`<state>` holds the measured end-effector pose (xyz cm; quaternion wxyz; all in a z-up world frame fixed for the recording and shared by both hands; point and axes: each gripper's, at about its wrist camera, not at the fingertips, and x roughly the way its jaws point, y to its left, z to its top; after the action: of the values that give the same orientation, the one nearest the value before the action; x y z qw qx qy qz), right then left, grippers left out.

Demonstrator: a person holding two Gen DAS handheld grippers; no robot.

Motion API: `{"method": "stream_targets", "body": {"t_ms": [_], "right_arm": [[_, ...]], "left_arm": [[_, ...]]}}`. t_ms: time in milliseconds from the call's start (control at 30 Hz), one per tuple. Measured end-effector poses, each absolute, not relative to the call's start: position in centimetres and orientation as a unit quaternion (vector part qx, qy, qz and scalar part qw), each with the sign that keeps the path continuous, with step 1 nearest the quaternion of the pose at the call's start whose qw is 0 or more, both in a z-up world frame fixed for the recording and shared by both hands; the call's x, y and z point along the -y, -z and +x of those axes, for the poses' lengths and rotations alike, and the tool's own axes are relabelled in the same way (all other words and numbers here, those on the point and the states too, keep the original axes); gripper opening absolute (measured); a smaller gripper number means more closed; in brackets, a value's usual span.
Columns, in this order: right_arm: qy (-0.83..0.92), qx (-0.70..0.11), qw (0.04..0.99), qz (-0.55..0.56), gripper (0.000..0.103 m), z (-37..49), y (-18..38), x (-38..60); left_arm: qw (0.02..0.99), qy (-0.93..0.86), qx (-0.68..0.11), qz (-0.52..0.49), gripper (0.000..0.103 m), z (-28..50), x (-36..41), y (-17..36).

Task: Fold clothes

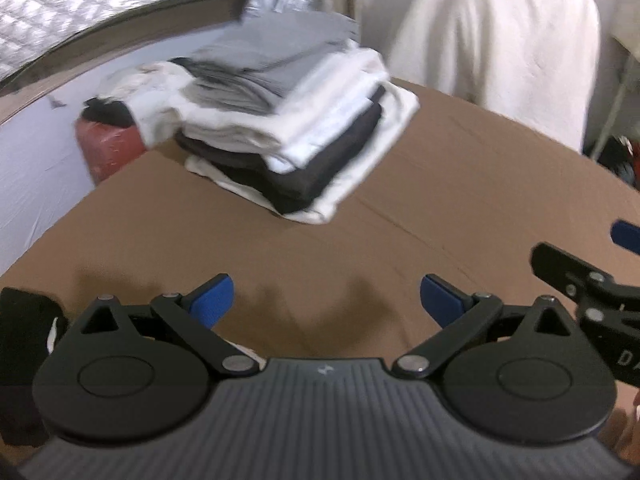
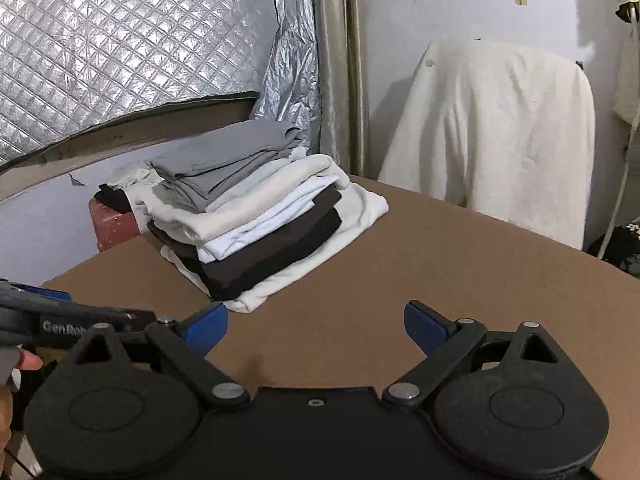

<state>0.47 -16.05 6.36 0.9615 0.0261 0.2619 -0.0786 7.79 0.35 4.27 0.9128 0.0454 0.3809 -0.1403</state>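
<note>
Now left hand-held gripper (image 1: 327,300) spread wide over bare brown bench (image 1: 460,184), blue pads (image 1: 212,300) far apart, nothing between them. Right hand-held gripper (image 2: 316,328) also wide open, empty, just beside left one. Stack of folded clothes (image 2: 256,216) sits at far left part of bench, well apart from both: grey piece on top, then cream and white, dark brown, white at bottom. Behind bench, chair under cream cloth (image 2: 500,136). Quilted silver sheet (image 2: 120,48) on wall at left.
</note>
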Motion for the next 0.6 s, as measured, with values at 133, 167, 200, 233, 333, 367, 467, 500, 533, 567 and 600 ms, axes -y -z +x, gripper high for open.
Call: {"method": "stream_targets", "body": {"t_ms": [133, 167, 200, 233, 333, 367, 467, 500, 533, 567, 600], "right_arm": [[0.085, -0.278, 0.957, 0.016, 0.097, -0.5, -5.6, 16.2], [0.087, -0.28, 0.956, 0.018, 0.097, -0.6, -5.4, 16.4], [0.089, -0.281, 0.955, 0.021, 0.097, -0.7, -5.2, 16.6], [0.093, -0.285, 0.954, 0.027, 0.097, -0.6, -5.1, 17.0], [0.097, -0.291, 0.95, 0.048, 0.097, -0.3, -4.7, 17.8], [0.097, -0.292, 0.95, 0.053, 0.097, -0.2, -4.5, 18.0], [0.104, -0.294, 0.948, 0.057, 0.097, -0.1, -4.2, 18.4], [0.102, -0.293, 0.949, 0.053, 0.097, -0.2, -4.2, 18.3], [0.1, -0.291, 0.95, 0.051, 0.097, -0.3, -4.2, 18.2], [0.1, -0.289, 0.951, 0.049, 0.097, -0.3, -4.3, 18.2], [0.1, -0.288, 0.951, 0.048, 0.097, -0.3, -4.3, 18.1]], "left_arm": [[0.915, 0.139, -0.373, 0.073, 0.102, 6.7, 1.2, -3.6], [0.914, 0.139, -0.374, 0.077, 0.102, 6.6, 1.5, -3.5], [0.911, 0.141, -0.379, 0.08, 0.102, 6.7, 1.7, -3.3], [0.909, 0.143, -0.383, 0.083, 0.102, 6.7, 2.0, -3.0], [0.909, 0.137, -0.386, 0.079, 0.102, 6.9, 2.4, -2.6], [0.91, 0.133, -0.386, 0.077, 0.102, 7.0, 2.5, -2.5], [0.912, 0.133, -0.378, 0.084, 0.102, 7.0, 2.7, -2.5], [0.913, 0.133, -0.376, 0.086, 0.102, 7.0, 2.8, -2.5], [0.913, 0.132, -0.375, 0.086, 0.102, 6.9, 2.7, -2.5], [0.914, 0.131, -0.375, 0.086, 0.102, 6.9, 2.7, -2.5], [0.913, 0.132, -0.376, 0.085, 0.102, 6.9, 2.6, -2.5]]}}
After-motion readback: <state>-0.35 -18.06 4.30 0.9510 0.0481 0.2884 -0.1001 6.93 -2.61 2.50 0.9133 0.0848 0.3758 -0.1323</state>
